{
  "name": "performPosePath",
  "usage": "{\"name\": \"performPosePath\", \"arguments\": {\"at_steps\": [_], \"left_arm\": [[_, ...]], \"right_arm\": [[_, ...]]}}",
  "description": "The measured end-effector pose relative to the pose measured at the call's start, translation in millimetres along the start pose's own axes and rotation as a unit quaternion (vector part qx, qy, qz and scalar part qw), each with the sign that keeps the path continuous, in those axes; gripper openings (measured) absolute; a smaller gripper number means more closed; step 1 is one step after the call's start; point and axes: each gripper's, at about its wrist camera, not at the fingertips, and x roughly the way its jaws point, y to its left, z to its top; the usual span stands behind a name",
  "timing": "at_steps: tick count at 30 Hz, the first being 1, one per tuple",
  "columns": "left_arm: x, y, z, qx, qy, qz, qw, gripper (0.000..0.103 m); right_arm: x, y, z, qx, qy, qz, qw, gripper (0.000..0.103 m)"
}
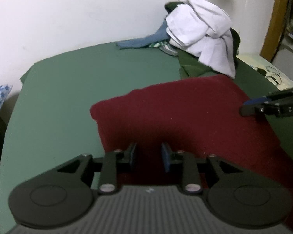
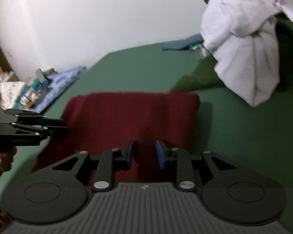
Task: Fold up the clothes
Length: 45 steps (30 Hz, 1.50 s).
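Observation:
A folded maroon cloth [image 1: 185, 113] lies flat on the green surface [image 1: 68, 97]. My left gripper [image 1: 149, 156] hovers over the cloth's near left part, its blue-padded fingers apart, with only the flat cloth showing in the gap. My right gripper [image 2: 144, 153] hangs over the near edge of the same maroon cloth [image 2: 130, 113], also open with nothing pinched. In the left wrist view the right gripper [image 1: 252, 107] reaches in at the cloth's right edge. The right wrist view has the left gripper [image 2: 62, 126] at the cloth's left edge.
A pile of clothes sits at the back against the white wall: a white garment [image 1: 203, 35] on top, a dark green one [image 1: 193, 64] under it and a blue one [image 1: 142, 41] beside it. Eyeglasses [image 1: 273, 74] lie far right. A blue patterned cloth [image 2: 58, 85] and clutter [image 2: 9, 89] sit left.

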Motion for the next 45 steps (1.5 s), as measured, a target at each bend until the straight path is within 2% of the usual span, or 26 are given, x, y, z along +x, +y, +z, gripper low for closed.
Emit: {"name": "performPosePath", "arguments": {"at_steps": [4,6,9,13,15,21,25,30,35,39,42,45], "left_arm": [[-6.2,-6.6,-1.9,-0.004,0.002,0.014,0.9999,0.03],[-21.5,-12.3,-5.8,-0.006,-0.008,0.01,0.9999,0.031],[-35.4,-15.5,-19.8,-0.02,-0.008,0.015,0.9997,0.031],[-29.6,-12.4,-38.3,-0.063,0.012,0.031,0.9975,0.032],[-30.2,-15.4,-43.0,-0.064,0.008,0.043,0.997,0.035],[-34.0,-26.3,-47.7,-0.055,0.008,0.074,0.9957,0.037],[-47.6,-33.2,-54.1,-0.074,0.011,0.088,0.9933,0.037],[-62.1,-47.2,-69.3,-0.076,0.02,0.113,0.9905,0.049],[-63.6,-59.6,-84.8,-0.091,0.02,0.142,0.9854,0.049],[-68.8,-65.0,-89.9,-0.095,0.016,0.152,0.9837,0.049],[-74.0,-63.9,-90.5,-0.092,0.014,0.149,0.9844,0.049],[-88.5,-62.7,-83.4,-0.085,-0.009,0.141,0.9864,0.048]], "right_arm": [[-8.7,9.1,0.6,-0.013,0.008,-0.022,1.0,0.026],[-24.4,20.4,0.7,-0.028,-0.001,-0.012,1.0,0.022],[-41.5,27.4,-10.3,-0.012,-0.003,0.022,1.0,0.022],[-34.2,31.2,-33.6,-0.019,0.035,0.01,0.999,0.021],[-29.3,26.4,-43.6,-0.009,0.041,-0.001,0.999,0.017],[-33.8,31.7,-53.2,-0.038,0.031,-0.007,0.999,0.017],[-34.3,30.1,-59.0,-0.05,0.014,-0.002,0.999,0.017],[-41.4,29.3,-64.9,-0.077,0.012,0.01,0.997,0.017],[-42.3,26.1,-70.6,-0.076,-0.003,0.023,0.997,0.017],[-47.0,23.2,-76.7,-0.073,-0.012,0.032,0.997,0.017],[-54.1,24.7,-83.9,-0.095,-0.014,0.026,0.995,0.017],[-63.6,30.1,-84.0,-0.114,-0.005,0.007,0.993,0.017]]}}
